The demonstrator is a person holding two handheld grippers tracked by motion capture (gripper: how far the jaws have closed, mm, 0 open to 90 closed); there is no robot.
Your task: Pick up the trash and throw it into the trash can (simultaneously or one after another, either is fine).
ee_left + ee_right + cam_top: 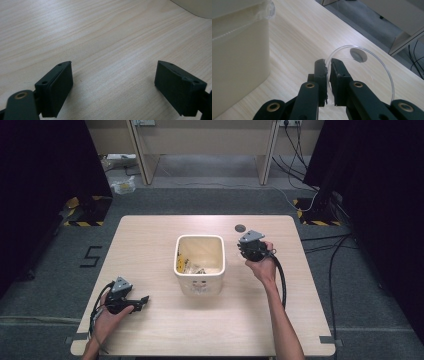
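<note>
Table [150, 240]: light wood, bare under the left gripper [113, 87], whose jaws stand wide apart and hold nothing. Bin [199, 265]: cream, square, open-topped, with small yellow scraps inside, just to the left of the right gripper [328, 75]. Right gripper: jaws nearly closed, pinching the rim of a clear round lid [372, 67], thin and rigid-looking. Judgement: the lid is probably bound for the bin; hold the pinch firm and carry it level over the opening before letting go.
</note>
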